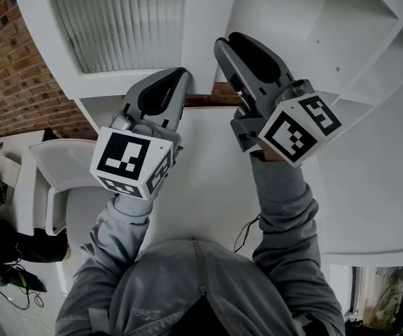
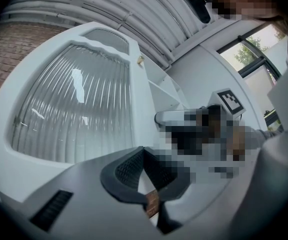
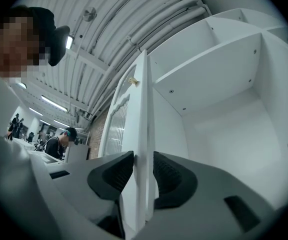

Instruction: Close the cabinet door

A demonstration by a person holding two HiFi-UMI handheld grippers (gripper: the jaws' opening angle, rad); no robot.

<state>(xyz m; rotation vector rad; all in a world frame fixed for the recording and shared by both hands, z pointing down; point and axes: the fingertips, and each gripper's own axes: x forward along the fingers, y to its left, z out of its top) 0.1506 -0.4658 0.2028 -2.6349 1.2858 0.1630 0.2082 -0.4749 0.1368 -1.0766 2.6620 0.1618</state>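
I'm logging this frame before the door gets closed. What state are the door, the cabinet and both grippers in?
door: open, swung out from the cabinet.
cabinet: open, shelves showing.
right gripper: shut on the door's edge.
left gripper: jaws together, holding nothing.

Steep overhead, two close-ups (door [image 1: 121,26] shared)
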